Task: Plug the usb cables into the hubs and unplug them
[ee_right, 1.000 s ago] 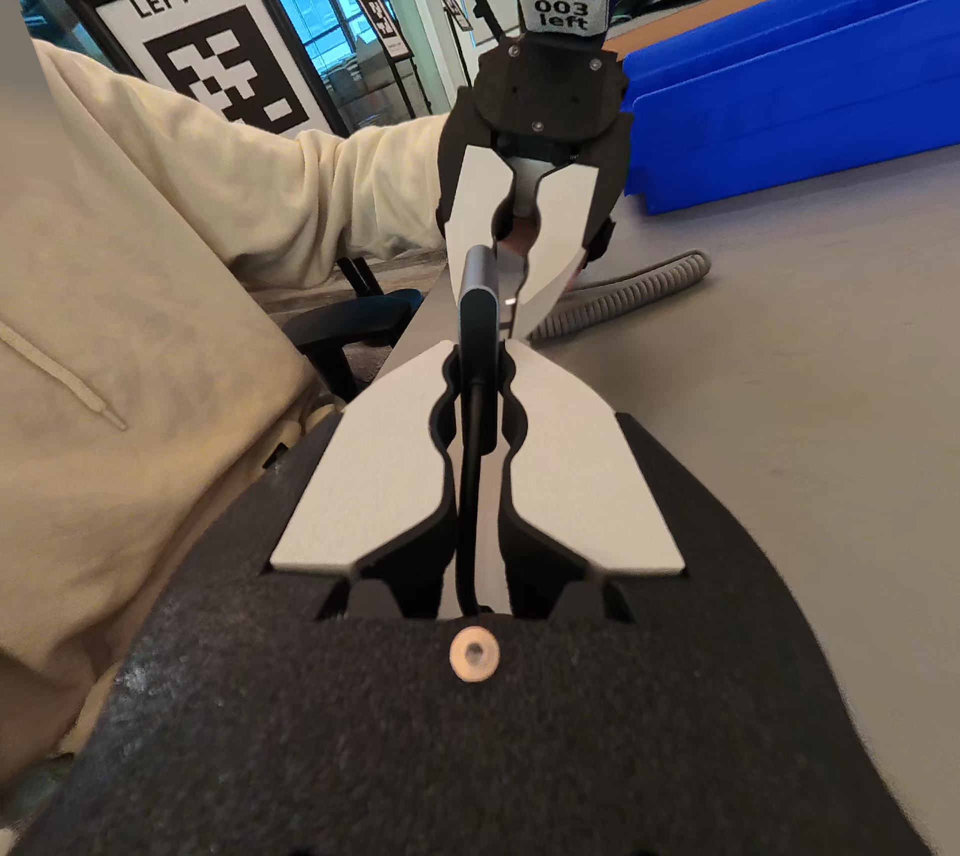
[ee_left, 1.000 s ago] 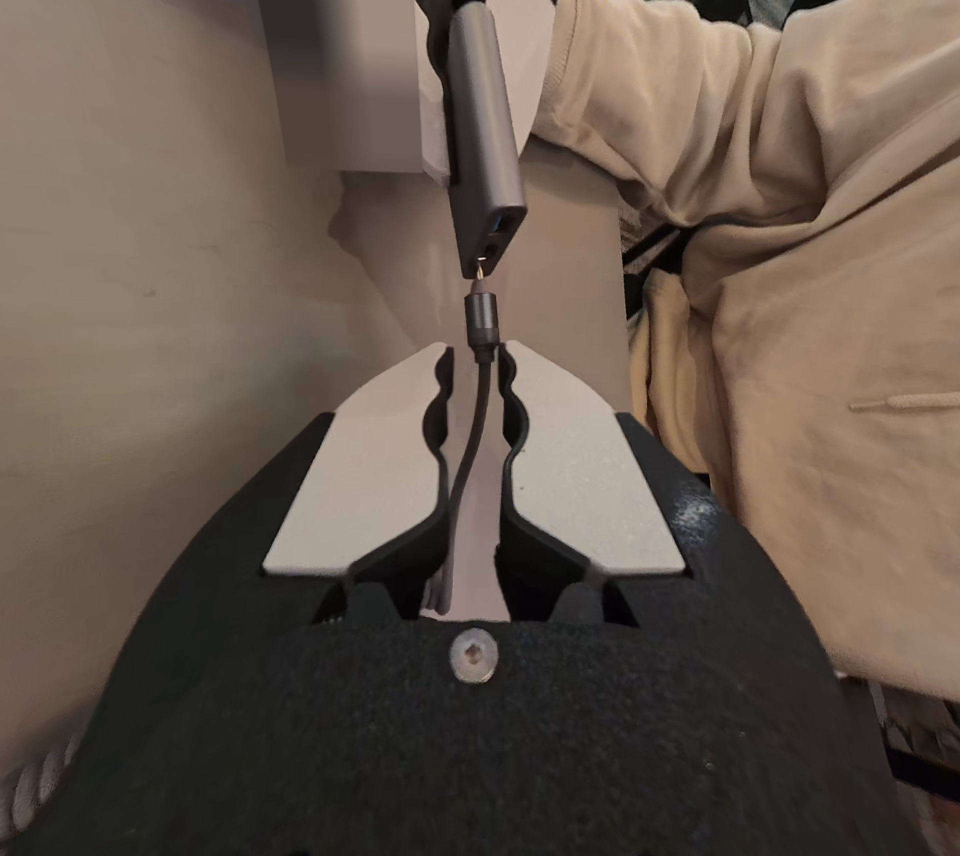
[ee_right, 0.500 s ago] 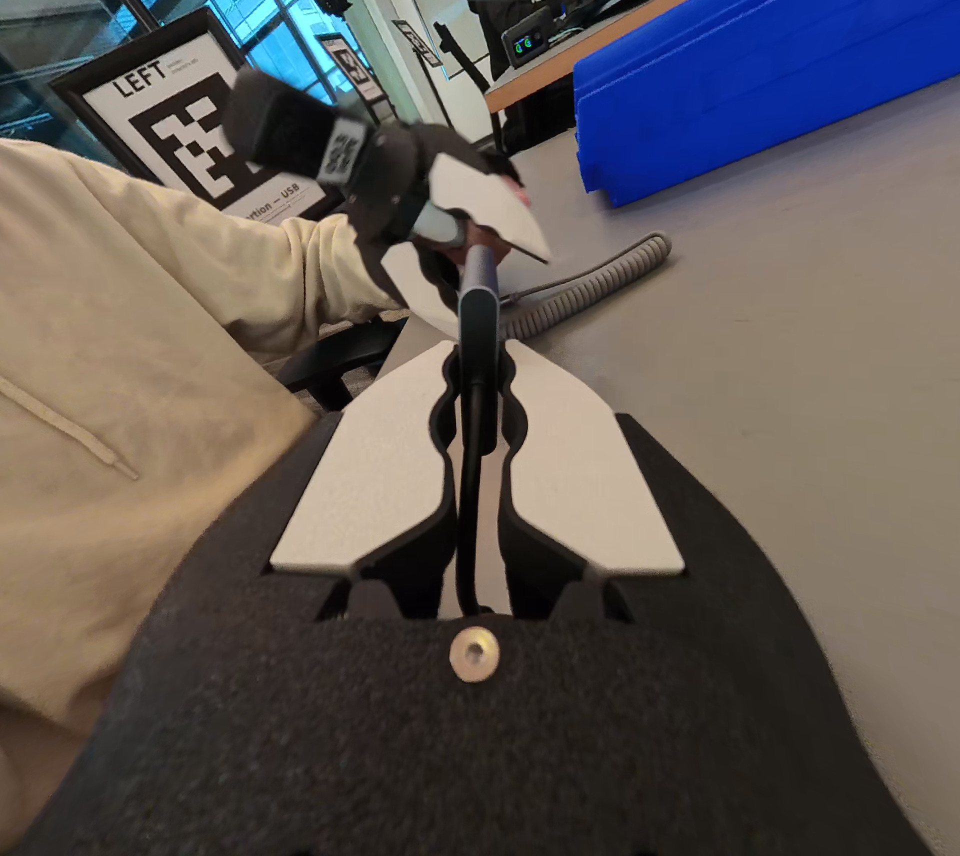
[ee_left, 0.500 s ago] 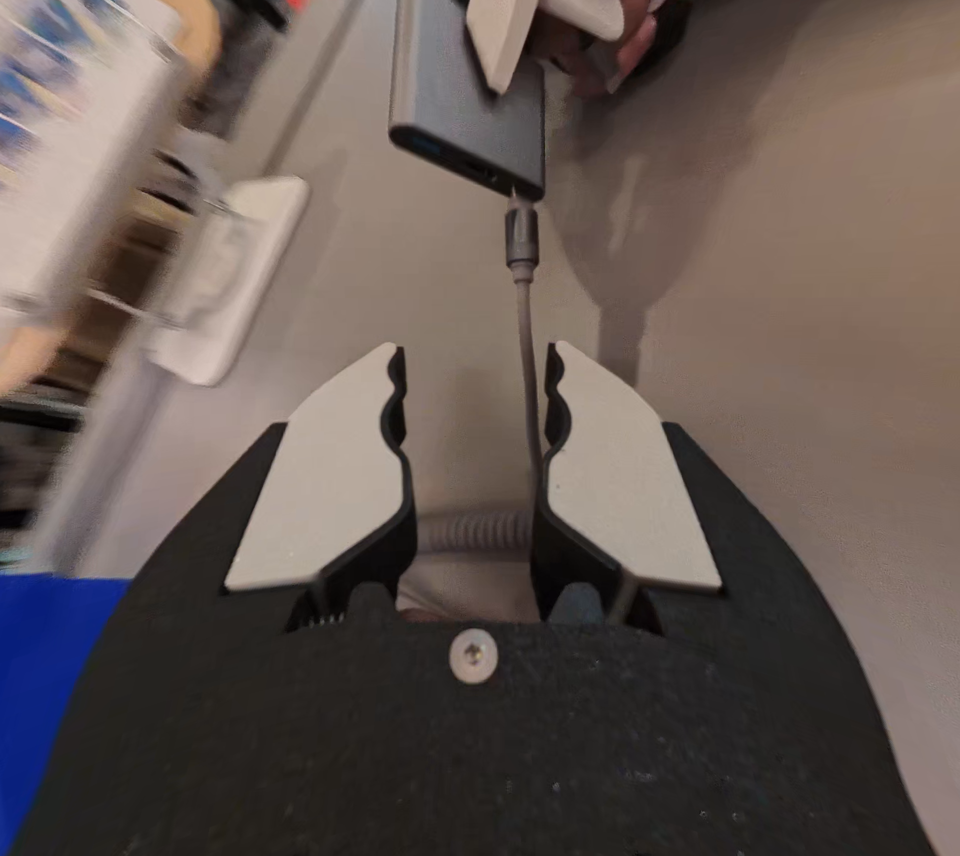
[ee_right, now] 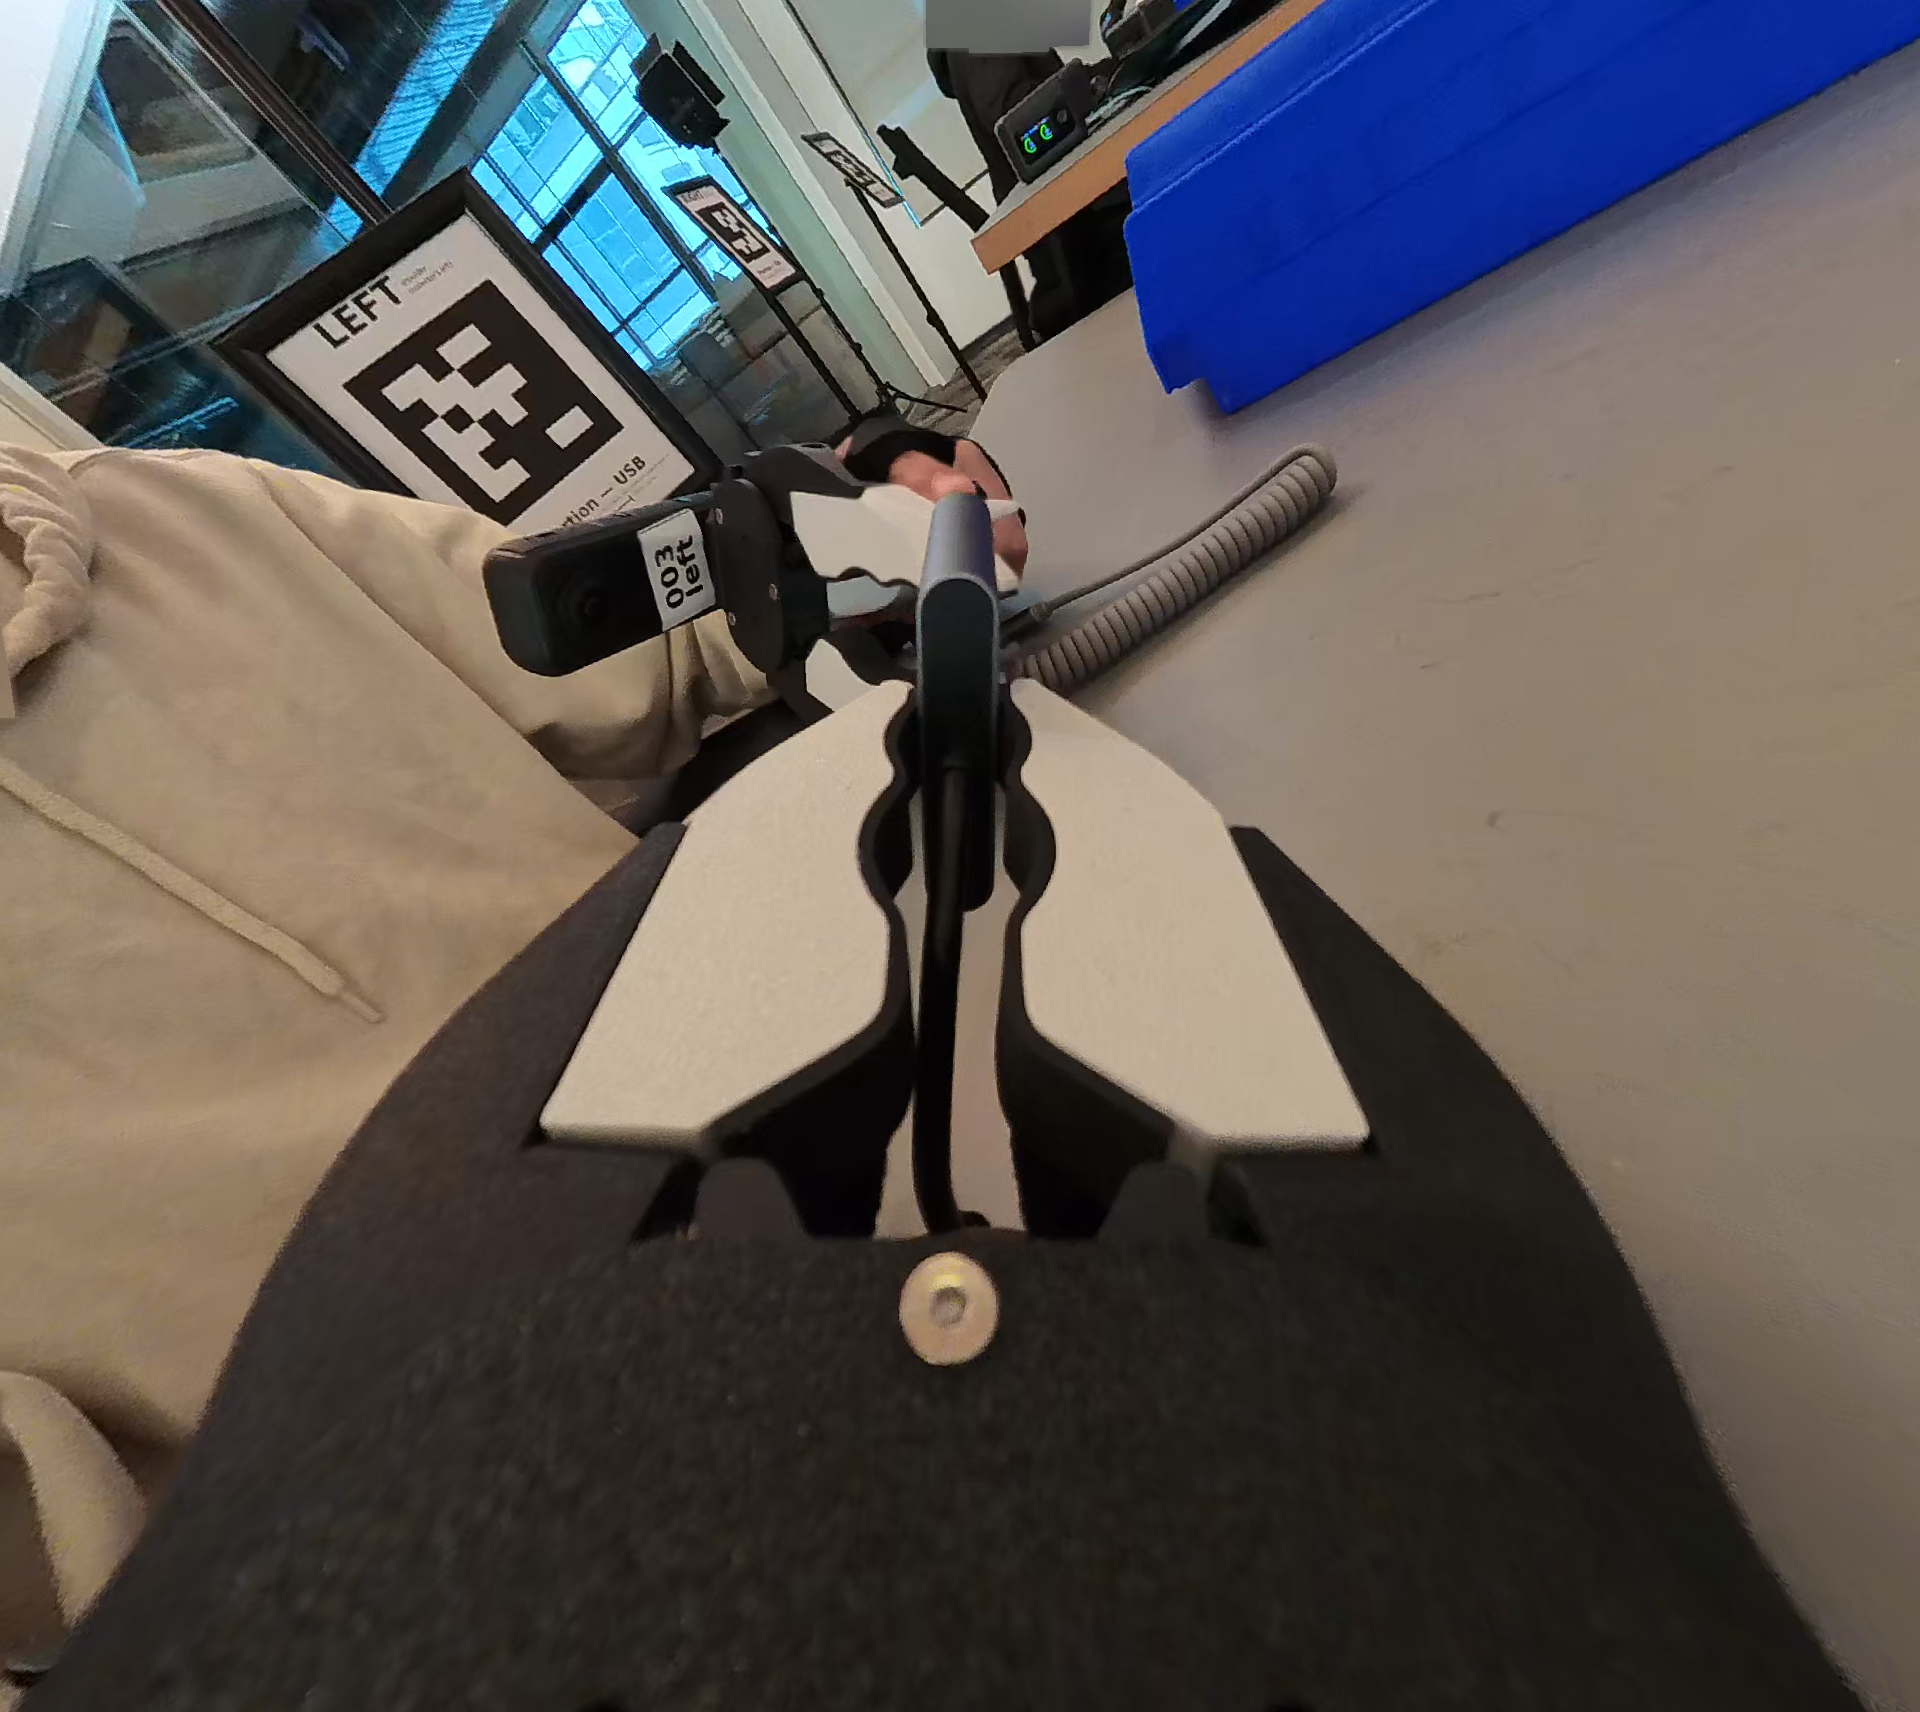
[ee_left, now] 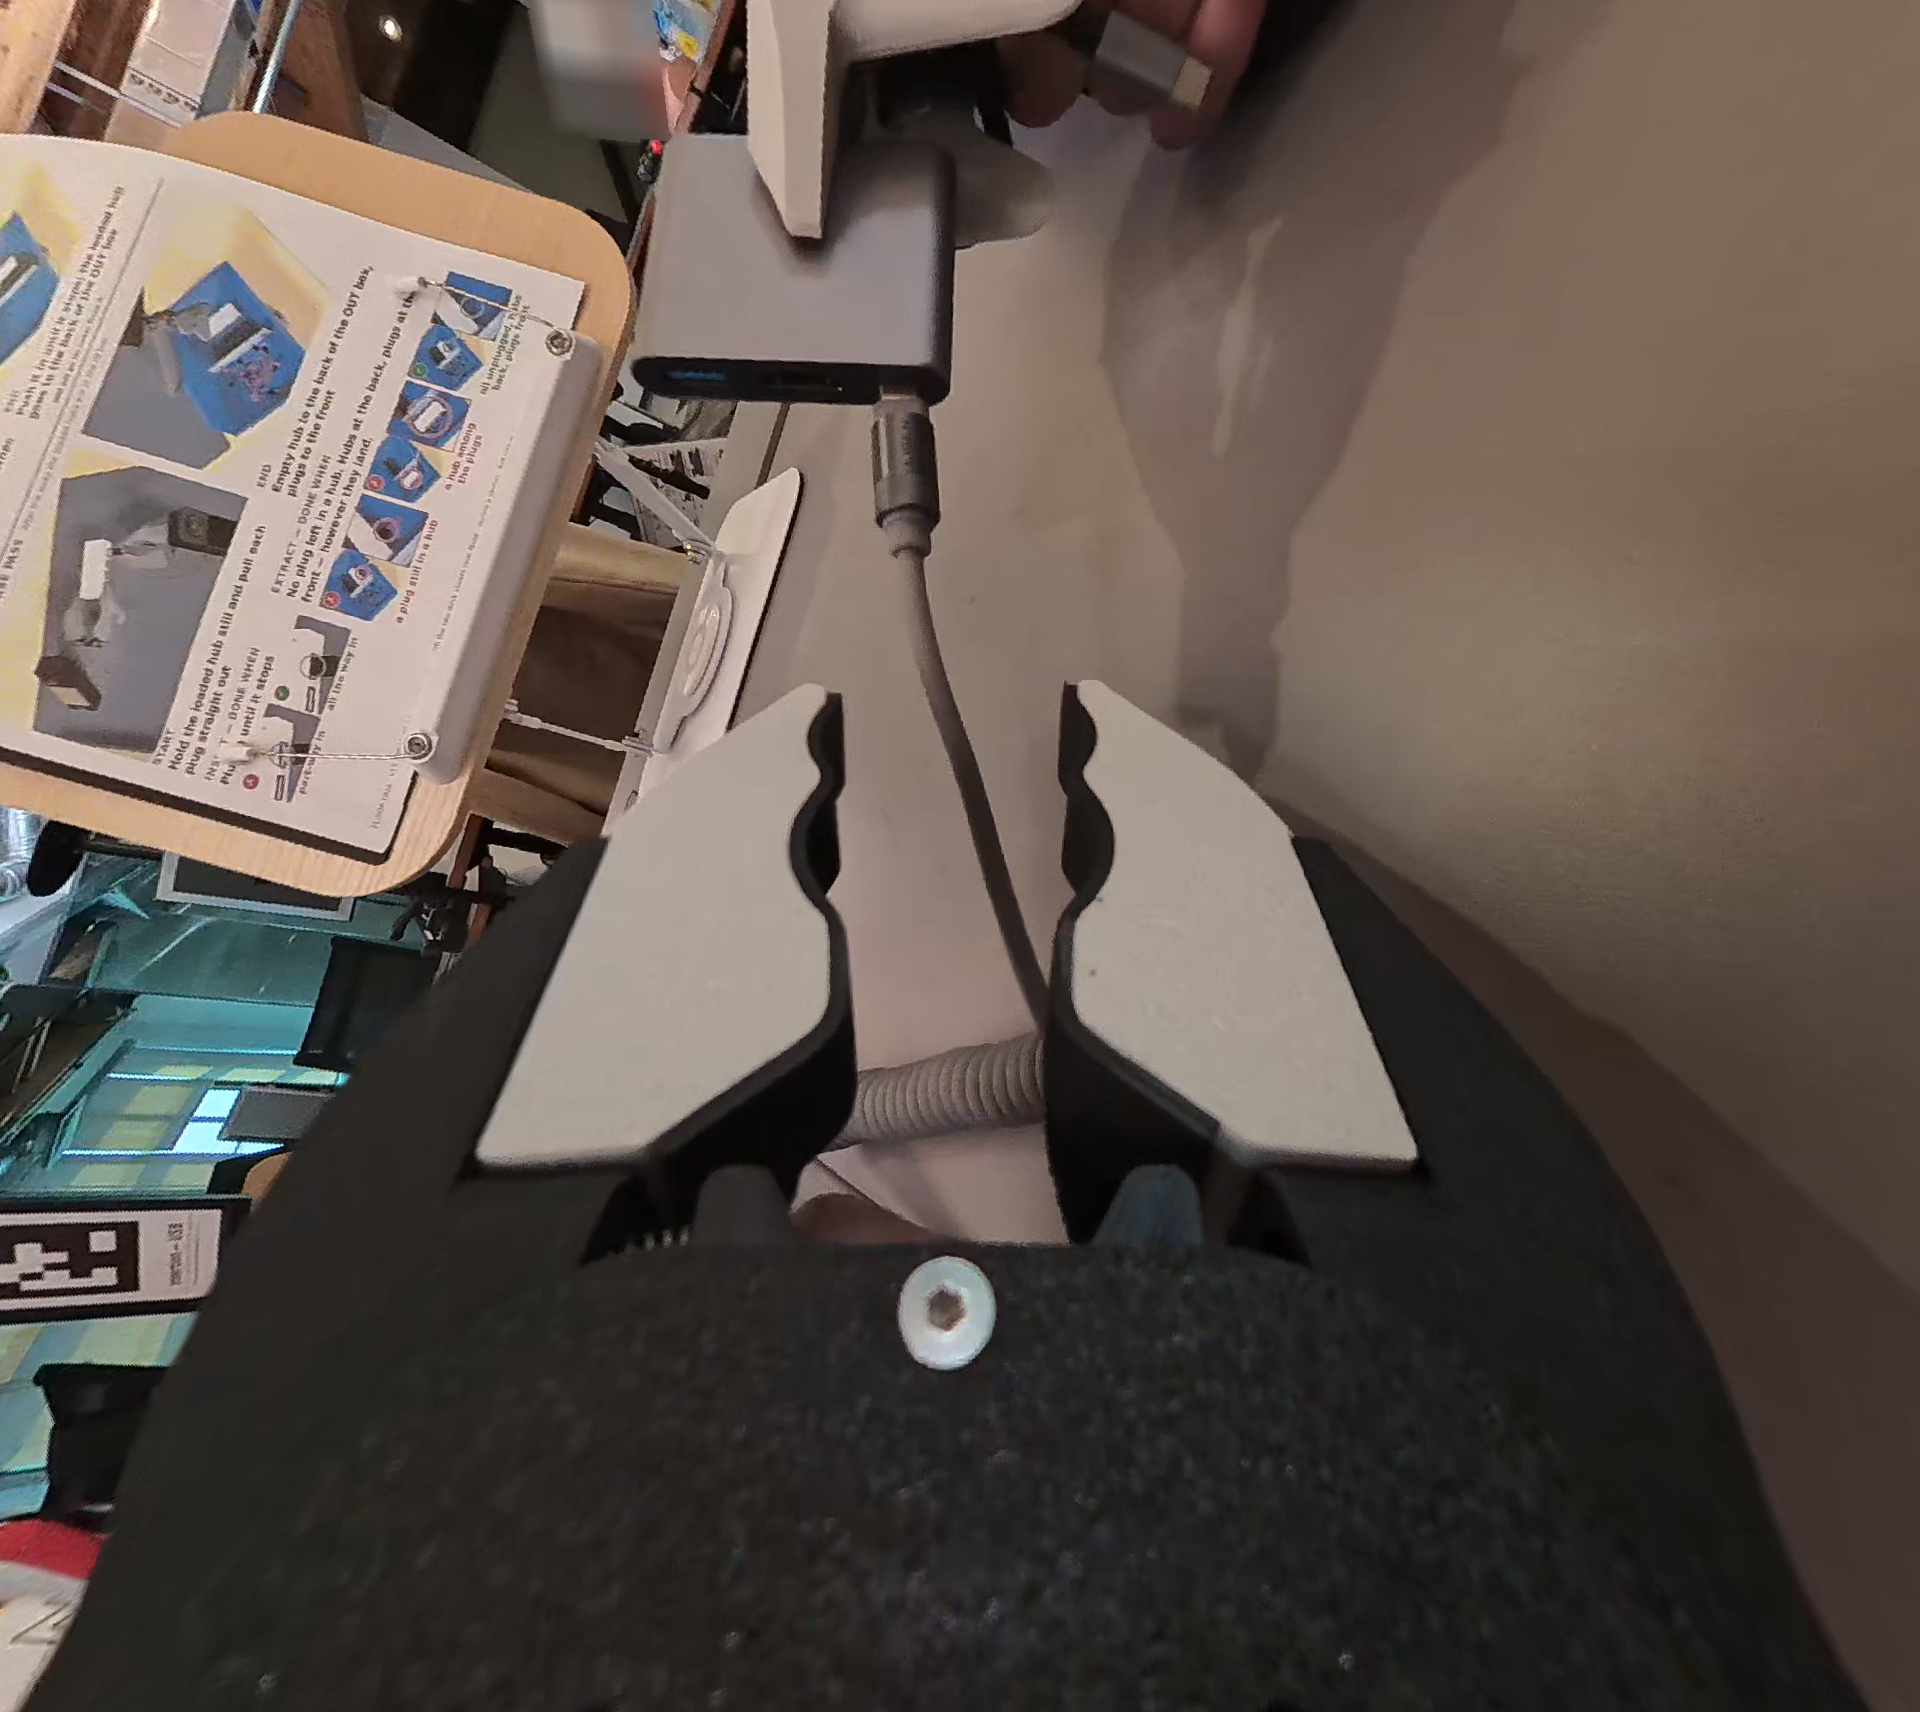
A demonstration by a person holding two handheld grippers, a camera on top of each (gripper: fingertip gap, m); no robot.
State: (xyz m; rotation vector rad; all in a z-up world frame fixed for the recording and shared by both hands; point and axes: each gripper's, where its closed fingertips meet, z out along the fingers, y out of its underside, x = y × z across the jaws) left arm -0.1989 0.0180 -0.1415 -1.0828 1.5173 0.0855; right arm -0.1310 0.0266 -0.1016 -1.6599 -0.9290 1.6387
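R gripper [ee_right: 958,732] is clamped on the grey hub [ee_left: 795,291] far-centre so I've a fixed port end, usb plug [ee_left: 902,465] seated in its right port; L gripper [ee_left: 951,743] fingers released, cable [ee_left: 971,815] loose btwn them.

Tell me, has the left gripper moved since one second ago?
Yes. In the right wrist view the left gripper swung left of the coiled cable and rolled sideways.
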